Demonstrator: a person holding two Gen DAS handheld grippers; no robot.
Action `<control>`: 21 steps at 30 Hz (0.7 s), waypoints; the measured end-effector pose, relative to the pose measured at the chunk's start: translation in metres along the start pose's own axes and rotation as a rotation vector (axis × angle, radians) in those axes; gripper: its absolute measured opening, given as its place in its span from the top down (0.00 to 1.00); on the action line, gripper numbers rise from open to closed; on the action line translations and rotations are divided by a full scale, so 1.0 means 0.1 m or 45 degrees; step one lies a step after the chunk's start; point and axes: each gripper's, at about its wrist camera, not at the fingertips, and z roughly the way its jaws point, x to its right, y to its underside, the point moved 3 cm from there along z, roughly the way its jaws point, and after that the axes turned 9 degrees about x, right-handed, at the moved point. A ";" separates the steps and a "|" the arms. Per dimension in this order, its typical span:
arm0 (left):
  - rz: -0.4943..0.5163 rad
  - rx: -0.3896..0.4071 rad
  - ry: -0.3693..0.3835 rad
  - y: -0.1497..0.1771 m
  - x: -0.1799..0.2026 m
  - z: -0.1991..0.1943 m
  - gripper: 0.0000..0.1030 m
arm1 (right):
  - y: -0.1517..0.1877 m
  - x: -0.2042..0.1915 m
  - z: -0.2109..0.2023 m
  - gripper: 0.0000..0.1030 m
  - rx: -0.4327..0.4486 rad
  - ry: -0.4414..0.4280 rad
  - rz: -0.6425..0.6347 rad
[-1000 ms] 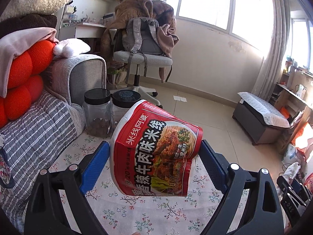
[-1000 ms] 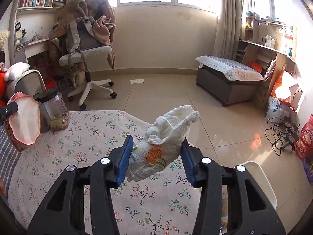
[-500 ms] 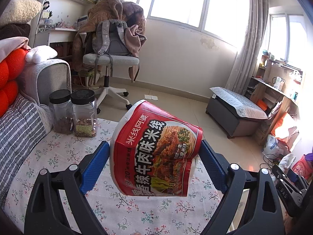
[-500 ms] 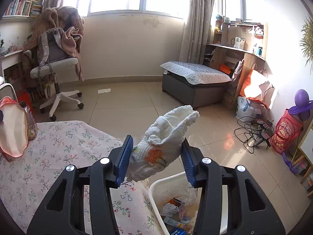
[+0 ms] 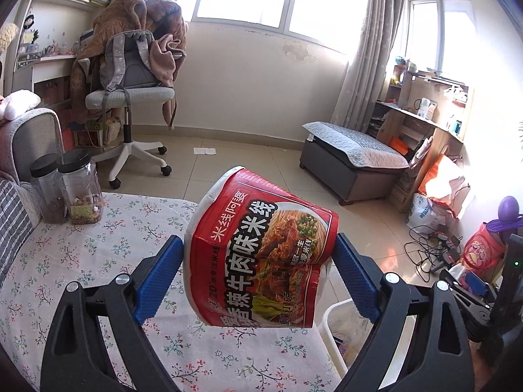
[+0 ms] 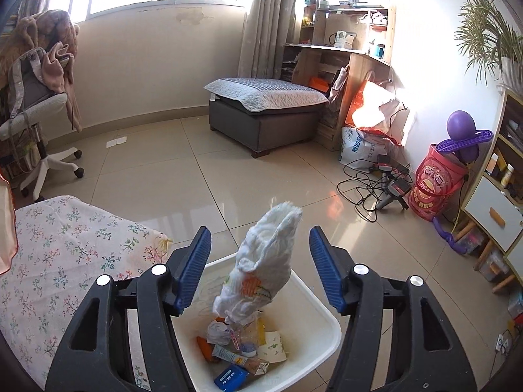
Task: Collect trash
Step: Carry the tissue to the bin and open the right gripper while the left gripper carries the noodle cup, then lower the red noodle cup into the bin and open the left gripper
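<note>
My left gripper [image 5: 258, 261] is shut on a red instant-noodle cup [image 5: 261, 258], tilted on its side above the flowered tablecloth [image 5: 98, 254]. A corner of the white trash bin [image 5: 330, 323] shows just right of the table. In the right wrist view my right gripper [image 6: 260, 258] hangs over the same white trash bin [image 6: 313, 297]. Its jaws are opening, and the blue pads stand clear of the crumpled white tissue [image 6: 261, 268] between them. The tissue is dropping toward several wrappers and packets in the bin.
Two black-lidded jars [image 5: 75, 192] stand at the table's far left by a grey sofa arm [image 5: 32, 137]. An office chair [image 5: 130, 98] piled with clothes stands behind. A grey ottoman [image 6: 264, 104], cables [image 6: 369, 186] and a red snack tub [image 6: 438, 183] sit on the tiled floor.
Both grippers have swung right, from over the table toward the bin. The right jaws have spread and let go of the tissue, which now falls between them. The left still grips the cup.
</note>
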 end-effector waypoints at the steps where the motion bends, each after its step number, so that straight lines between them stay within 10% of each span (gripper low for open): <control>1: 0.009 -0.003 0.019 0.01 0.09 0.01 0.14 | 0.01 0.05 0.00 0.29 0.002 0.008 0.008; 21: 0.190 -0.107 0.331 0.39 1.66 0.17 0.14 | 0.18 1.30 -0.08 0.09 0.008 0.242 0.273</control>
